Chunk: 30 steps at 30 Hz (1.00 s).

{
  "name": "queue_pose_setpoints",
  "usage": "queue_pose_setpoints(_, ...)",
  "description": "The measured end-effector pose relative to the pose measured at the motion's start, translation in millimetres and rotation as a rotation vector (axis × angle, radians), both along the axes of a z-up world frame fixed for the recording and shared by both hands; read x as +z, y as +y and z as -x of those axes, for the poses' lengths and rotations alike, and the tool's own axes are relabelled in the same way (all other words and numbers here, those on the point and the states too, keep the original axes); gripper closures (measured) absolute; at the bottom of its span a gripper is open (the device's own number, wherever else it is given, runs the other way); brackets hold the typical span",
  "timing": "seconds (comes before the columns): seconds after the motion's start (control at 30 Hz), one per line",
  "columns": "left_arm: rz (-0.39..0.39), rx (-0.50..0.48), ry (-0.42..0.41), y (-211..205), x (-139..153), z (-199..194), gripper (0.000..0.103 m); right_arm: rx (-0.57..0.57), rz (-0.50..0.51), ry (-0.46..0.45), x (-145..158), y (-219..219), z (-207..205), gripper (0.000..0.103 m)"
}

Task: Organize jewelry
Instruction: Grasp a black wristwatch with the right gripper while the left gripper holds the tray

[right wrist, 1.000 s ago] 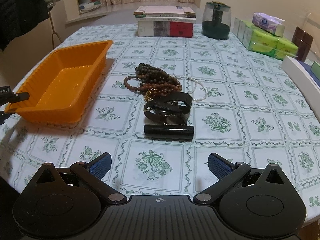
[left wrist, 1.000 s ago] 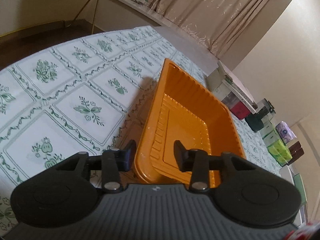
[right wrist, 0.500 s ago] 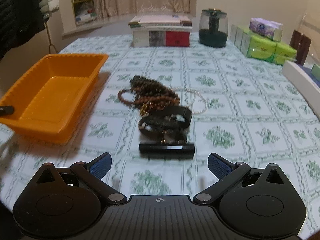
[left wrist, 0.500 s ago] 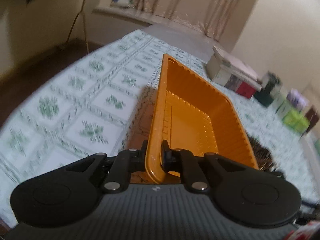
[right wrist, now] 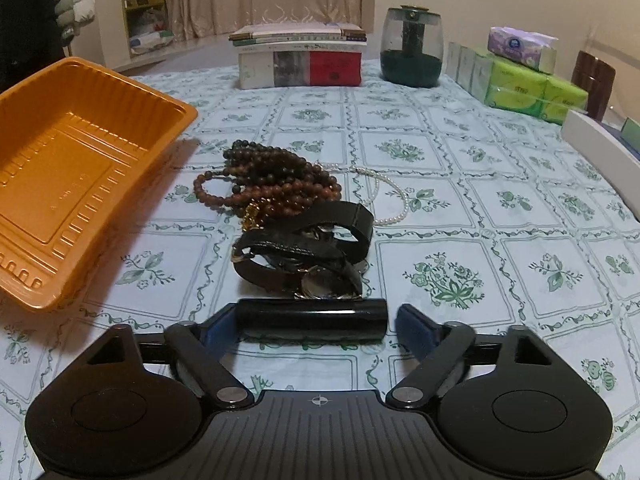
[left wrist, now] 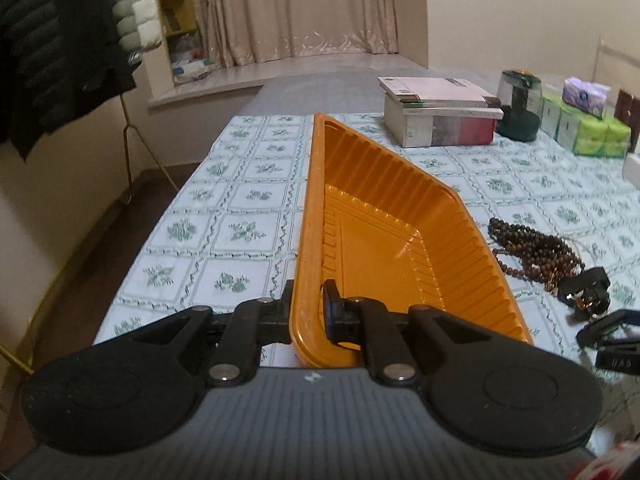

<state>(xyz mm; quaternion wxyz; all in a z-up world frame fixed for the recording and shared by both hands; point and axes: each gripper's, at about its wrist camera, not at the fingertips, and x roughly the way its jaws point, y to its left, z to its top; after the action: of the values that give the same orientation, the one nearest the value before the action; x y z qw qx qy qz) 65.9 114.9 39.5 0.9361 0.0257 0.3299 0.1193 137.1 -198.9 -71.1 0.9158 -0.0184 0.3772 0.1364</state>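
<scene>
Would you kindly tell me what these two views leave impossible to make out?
- Right wrist view: the watch face is half behind the black tube.
- Right wrist view: the orange tray's near corner, where the left gripper clamps, is cut off by the left edge.
- Left wrist view: the right gripper is blurred at the right edge; the tube is not discernible.
- Right wrist view: the pearl strand partly runs under the wooden beads.

Orange tray (right wrist: pixel 60 168) cut off at left frame edge in right wrist view, near wall masked by gripper body in left wrist view; watch faces (right wrist: pixel 328 284) partly hidden behind black tube (right wrist: pixel 312 316); label text on tissue packs (right wrist: pixel 532 92) too small to read.
</scene>
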Motion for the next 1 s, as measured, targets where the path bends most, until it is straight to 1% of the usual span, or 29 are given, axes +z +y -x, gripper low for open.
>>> queue_pose_setpoints(0.2,-0.085,-0.027,0.008,-7.9,3.1,-2.5,0.091,-0.015,-0.001,-0.001,4.8,-3.4,4.6,0.028)
queue_pose_setpoints(0.3,-0.125,-0.035,0.006,-10.3,3.9,-1.3,0.091,0.005,-0.007,-0.04,19.8,-2.7,14.9,0.028)
queue_pose_setpoints(0.4,-0.138,-0.044,0.006,-11.4,3.8,0.1,0.091,0.106,-0.056,-0.079,39.7,11.9,21.1,0.028)
queue_pose_setpoints(0.47,-0.14,-0.049,0.006,-11.2,4.3,0.8,0.091,0.216,-0.103,-0.089,51.0,29.2,21.5,0.028)
queue_pose_setpoints(0.53,-0.138,-0.051,0.006,-10.2,5.0,1.9,0.091,0.314,-0.121,-0.108,58.1,48.5,21.6,0.028)
queue_pose_setpoints(0.63,-0.136,-0.058,0.012,-8.9,4.3,4.0,0.091,0.465,-0.117,-0.113,59.4,82.3,18.5,0.028)
queue_pose_setpoints(0.73,-0.126,-0.059,0.018,-7.5,4.6,4.2,0.091,0.581,-0.113,-0.079,49.9,107.9,13.2,0.028)
queue_pose_setpoints(0.8,-0.123,-0.059,0.021,-7.3,3.7,5.0,0.091,0.625,-0.102,-0.07,43.9,119.7,11.0,0.028)
queue_pose_setpoints(0.87,-0.122,-0.058,0.022,-7.1,2.5,5.8,0.091,0.631,-0.099,-0.062,40.8,126.3,6.7,0.028)
queue_pose_setpoints(1.0,-0.116,-0.055,0.022,-4.9,1.1,6.5,0.091,0.622,-0.137,-0.05,37.2,126.7,1.5,0.028)
